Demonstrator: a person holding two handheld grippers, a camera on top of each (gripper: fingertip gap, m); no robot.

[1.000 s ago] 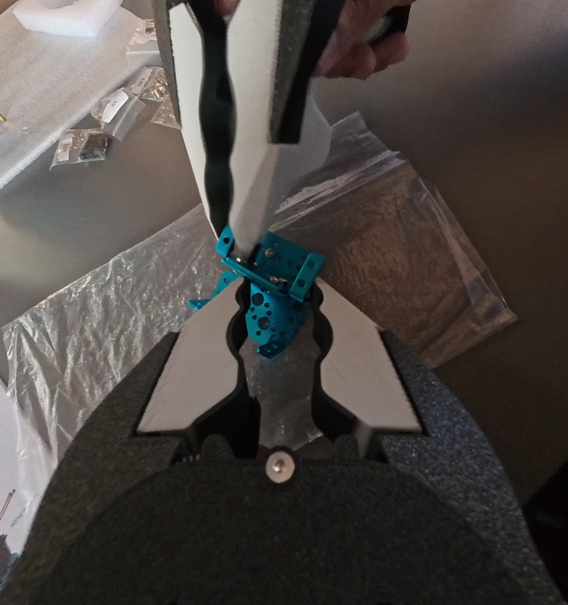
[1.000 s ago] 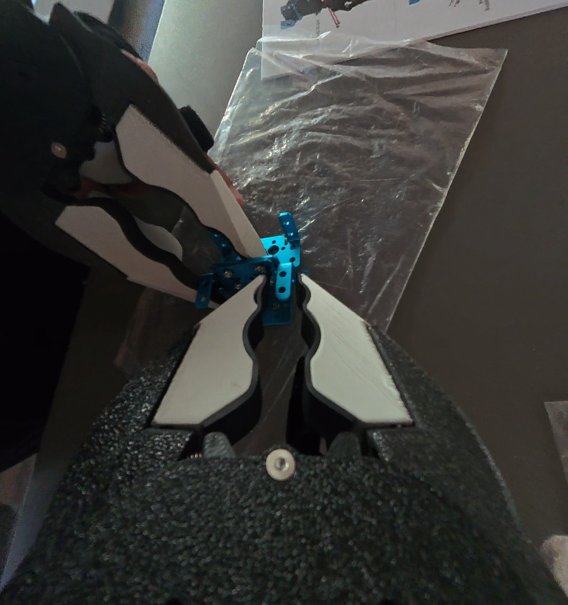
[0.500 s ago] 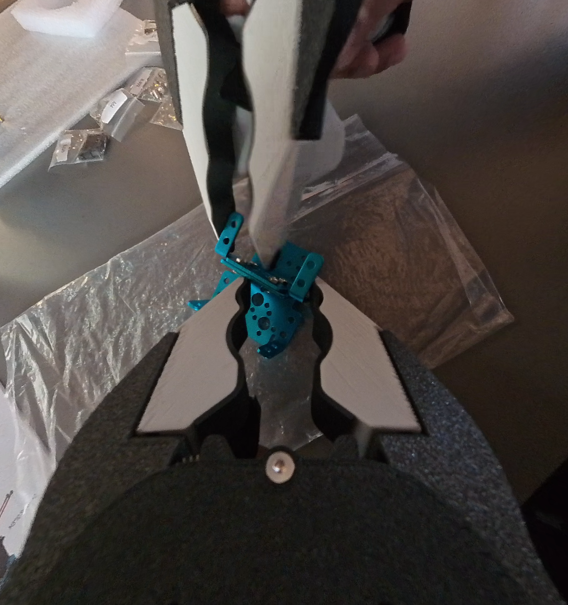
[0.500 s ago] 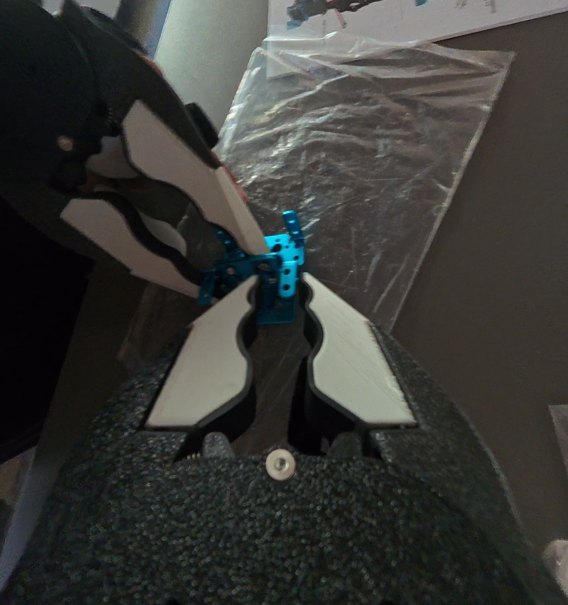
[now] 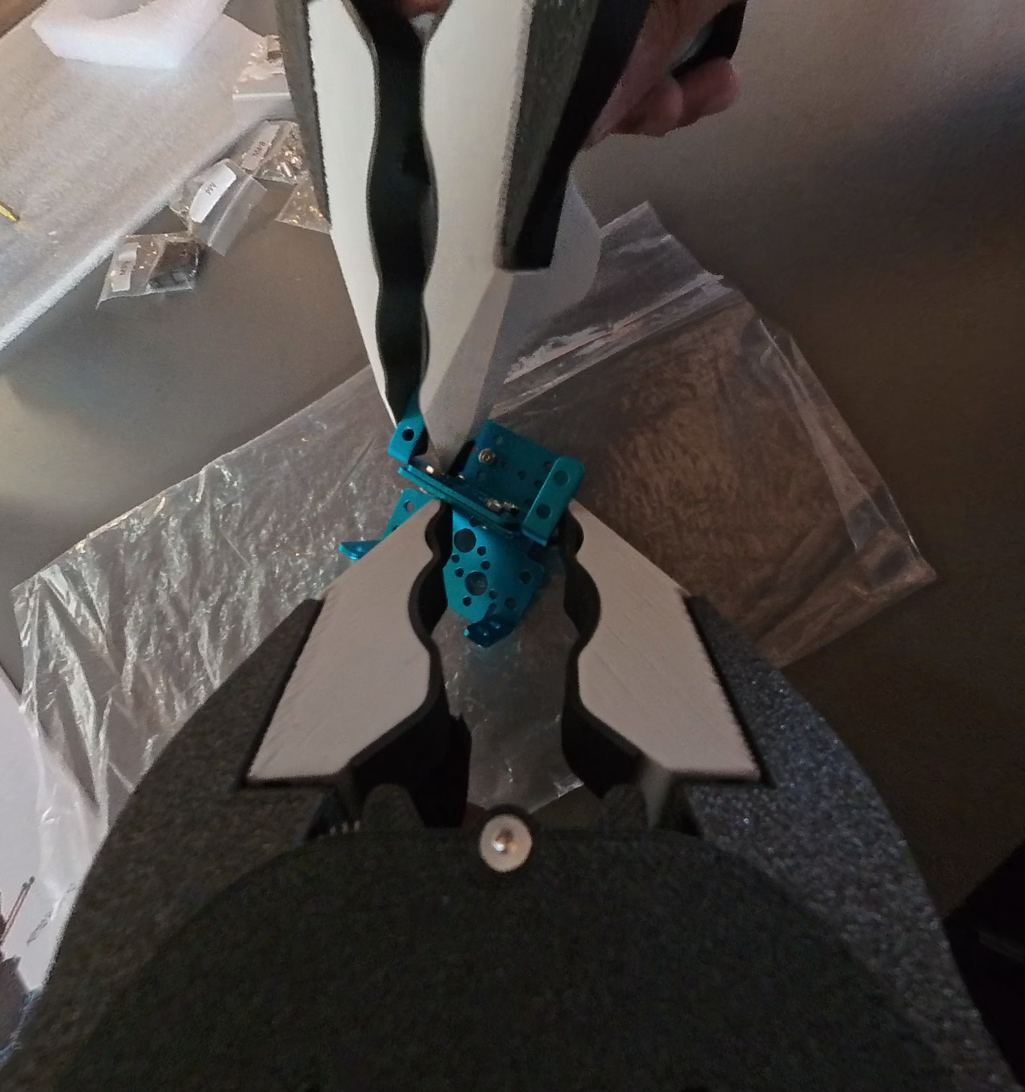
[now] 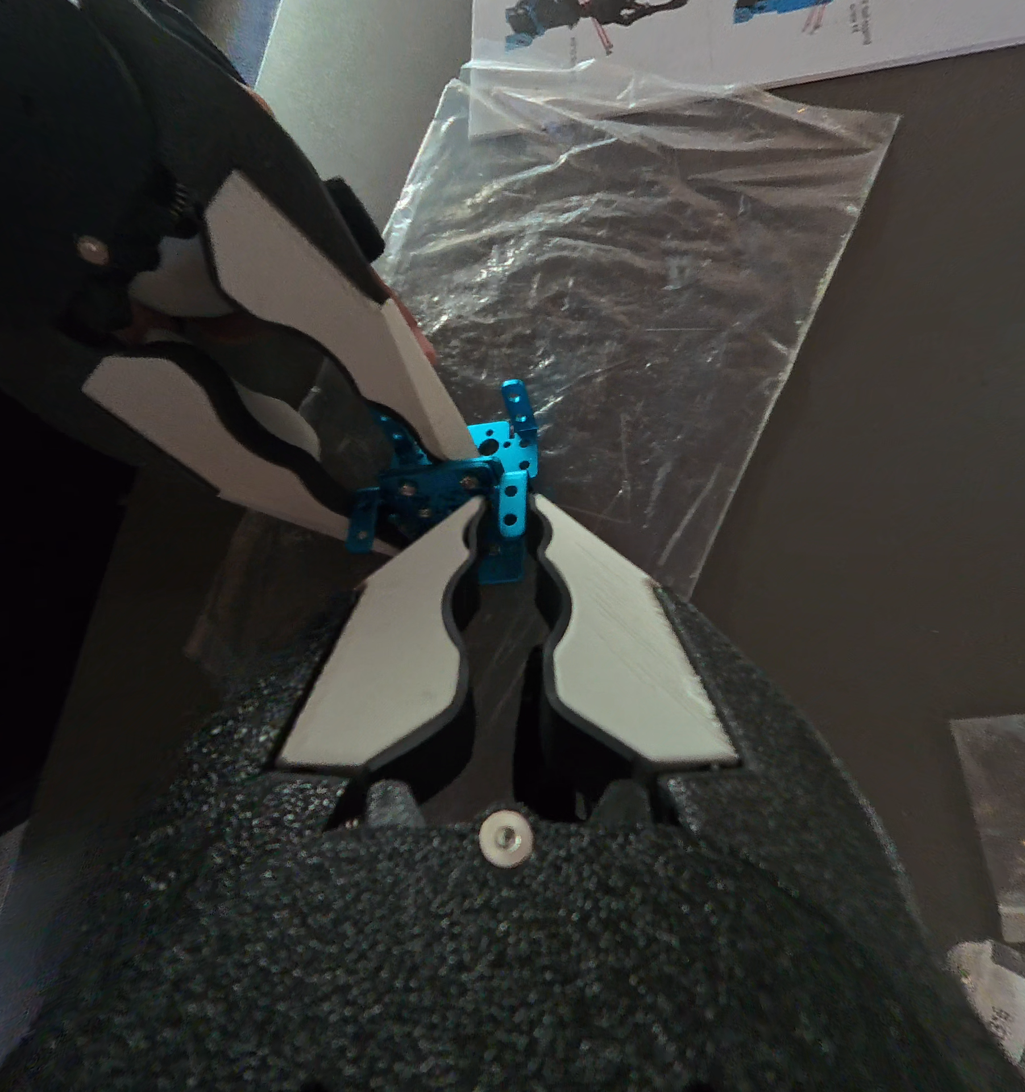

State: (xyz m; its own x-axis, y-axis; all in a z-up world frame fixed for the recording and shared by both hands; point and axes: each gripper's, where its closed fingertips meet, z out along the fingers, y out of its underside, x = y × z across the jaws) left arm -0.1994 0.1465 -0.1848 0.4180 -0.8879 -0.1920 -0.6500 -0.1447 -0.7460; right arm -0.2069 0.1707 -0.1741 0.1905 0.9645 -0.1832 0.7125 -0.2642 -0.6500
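Note:
A blue perforated metal bracket assembly [image 5: 486,567] is held just above a clear plastic bag [image 5: 705,461] on a dark table. My left gripper [image 5: 501,514] is shut on its lower body from both sides. My right gripper [image 5: 421,425] comes down from the top of the left wrist view, held by a hand [image 5: 675,88], and is shut on an upright tab at the assembly's far left corner. In the right wrist view my right gripper [image 6: 508,501] pinches a narrow blue strip of the assembly [image 6: 510,514]. The left gripper [image 6: 421,496] reaches in from the left there.
The plastic bag [image 6: 645,266] lies flat under the grippers. A printed instruction sheet [image 6: 734,35] lies past it. Small parts bags [image 5: 149,272] and white foam [image 5: 120,35] sit on a grey foam sheet [image 5: 84,130] at the far left. More bags [image 6: 1012,827] lie at the right. The tips of both grippers are at nearly the same place.
The right gripper's tips shifted over the bracket's top half a second ago and are back on the upright tab. The left gripper and the assembly have barely moved.

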